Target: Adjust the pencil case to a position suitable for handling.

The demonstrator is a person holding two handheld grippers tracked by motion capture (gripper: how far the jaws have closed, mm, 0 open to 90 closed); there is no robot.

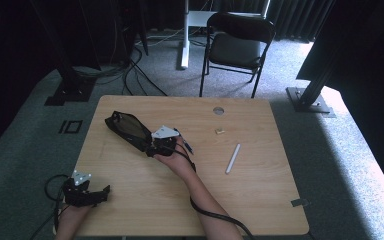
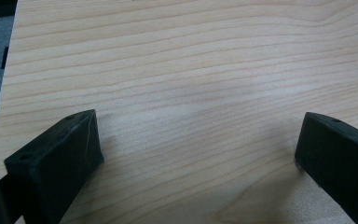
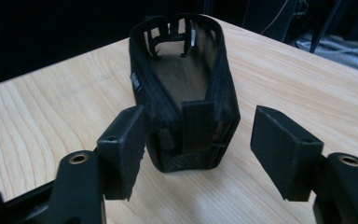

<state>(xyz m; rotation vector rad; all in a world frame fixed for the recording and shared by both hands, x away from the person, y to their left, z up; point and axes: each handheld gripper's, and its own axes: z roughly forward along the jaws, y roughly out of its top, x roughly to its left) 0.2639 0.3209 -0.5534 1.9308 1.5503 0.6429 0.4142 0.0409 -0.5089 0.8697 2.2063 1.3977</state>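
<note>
One black mesh pouch (image 3: 186,93), open-topped, upright between half-open, non-gripping right hand-held gripper (image 3: 200,140) jaws.

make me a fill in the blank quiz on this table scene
1. The right gripper has its jaws on either side of a black mesh ____.
2. The white stick lies on the ____.
3. The left gripper has its jaws ____, with bare wood between them.
4. Behind the table stands a black folding ____.

Missing words: pouch; table; open; chair
</note>
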